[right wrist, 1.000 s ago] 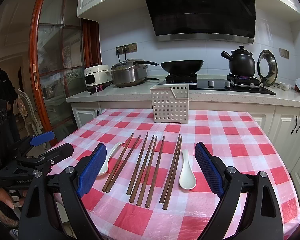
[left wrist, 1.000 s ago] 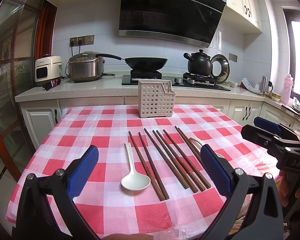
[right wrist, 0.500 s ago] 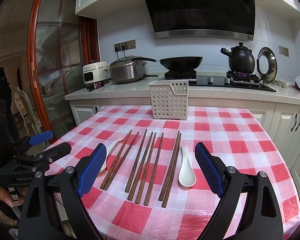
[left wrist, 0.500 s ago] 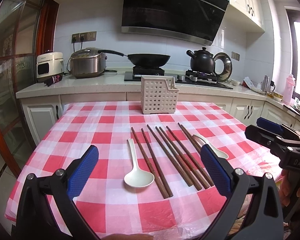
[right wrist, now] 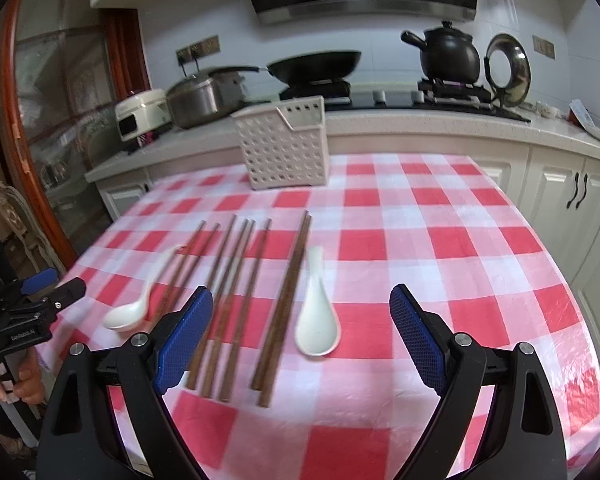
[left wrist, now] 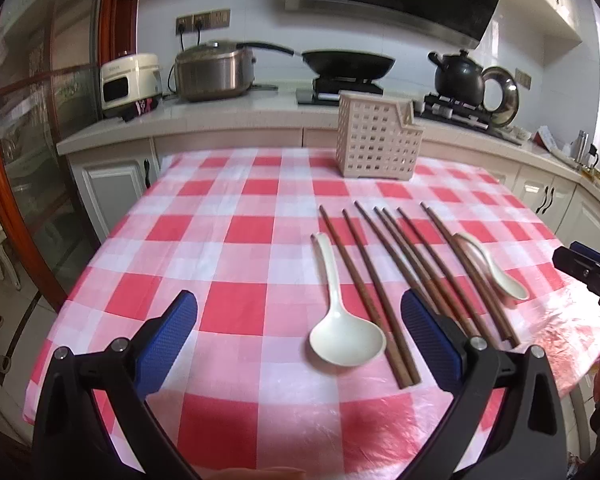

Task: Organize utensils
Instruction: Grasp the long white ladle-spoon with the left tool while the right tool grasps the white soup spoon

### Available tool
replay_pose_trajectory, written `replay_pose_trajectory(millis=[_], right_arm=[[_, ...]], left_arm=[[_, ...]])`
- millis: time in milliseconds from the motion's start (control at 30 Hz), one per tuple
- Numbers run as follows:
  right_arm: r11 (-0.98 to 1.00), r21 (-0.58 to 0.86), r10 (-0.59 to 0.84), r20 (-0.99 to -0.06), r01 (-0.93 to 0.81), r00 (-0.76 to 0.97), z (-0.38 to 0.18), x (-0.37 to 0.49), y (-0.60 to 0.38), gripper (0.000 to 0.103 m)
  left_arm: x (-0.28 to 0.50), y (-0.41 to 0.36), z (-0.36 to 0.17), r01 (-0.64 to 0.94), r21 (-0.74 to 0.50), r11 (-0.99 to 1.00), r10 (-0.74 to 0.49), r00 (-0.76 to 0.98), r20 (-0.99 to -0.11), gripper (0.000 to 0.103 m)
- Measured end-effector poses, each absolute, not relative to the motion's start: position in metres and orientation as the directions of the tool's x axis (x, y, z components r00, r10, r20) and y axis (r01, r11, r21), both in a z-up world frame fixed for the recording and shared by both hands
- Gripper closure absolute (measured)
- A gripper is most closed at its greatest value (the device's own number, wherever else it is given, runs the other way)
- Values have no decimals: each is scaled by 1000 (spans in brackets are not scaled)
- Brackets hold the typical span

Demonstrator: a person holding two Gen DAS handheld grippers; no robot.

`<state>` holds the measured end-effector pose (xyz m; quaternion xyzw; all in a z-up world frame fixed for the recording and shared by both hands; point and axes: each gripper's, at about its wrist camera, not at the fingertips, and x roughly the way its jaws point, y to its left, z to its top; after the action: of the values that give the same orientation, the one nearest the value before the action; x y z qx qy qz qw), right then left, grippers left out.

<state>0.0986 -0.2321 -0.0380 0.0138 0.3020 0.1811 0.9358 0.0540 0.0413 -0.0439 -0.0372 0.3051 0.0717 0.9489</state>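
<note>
Several dark wooden chopsticks [left wrist: 384,264] [right wrist: 236,280] lie side by side on the red-and-white checked tablecloth. A white spoon [left wrist: 340,320] [right wrist: 136,300] lies at their left end and a second white spoon [left wrist: 496,268] [right wrist: 318,316] at their right end. A beige perforated utensil holder [left wrist: 376,140] [right wrist: 284,148] stands upright at the table's far side. My left gripper [left wrist: 300,344] hangs open above the near edge, the left spoon's bowl between its blue pads. My right gripper [right wrist: 304,340] is open too, over the right spoon and two chopsticks.
Behind the table runs a kitchen counter [left wrist: 260,108] with a rice cooker [left wrist: 130,76], a steel pot [left wrist: 216,70], a black wok [left wrist: 348,62] and a black kettle [left wrist: 458,76]. A wood-framed glass door [left wrist: 40,120] stands to the left. Cabinet doors [right wrist: 572,200] are to the right.
Both grippers have tilted down and moved in over the table, so the spoons and chopsticks appear larger and closer. Both stay open; nothing on the table has moved.
</note>
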Motion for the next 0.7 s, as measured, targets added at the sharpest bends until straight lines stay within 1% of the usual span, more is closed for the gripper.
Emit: replay_pose_trajectory(millis=[233,467,600,667,700], right_arm=[[943,133,316,-643,-305,698,-58,140,-229,18],[941,138,314,-693,-308,649,-64,170,-225,19],[938,116,306,-719,-327,624,-58,188,-219,25],[938,104,299,-729,-332,616,-57,192,-216,28],[937,99,297,-733,-335,612,-58,195,-213,32]], left_arm=[[106,57,-73,-212,-23,977,134,693,-708,4],[140,67,-70,-237,-41,971,127,649,-750,4],[155,67,-66,-262,-38,964,130,596,-793,5],[159,63,-64,-256,-12,967,146,589,-795,5],[161,61,-63,-249,3,968,154,589,-794,5]])
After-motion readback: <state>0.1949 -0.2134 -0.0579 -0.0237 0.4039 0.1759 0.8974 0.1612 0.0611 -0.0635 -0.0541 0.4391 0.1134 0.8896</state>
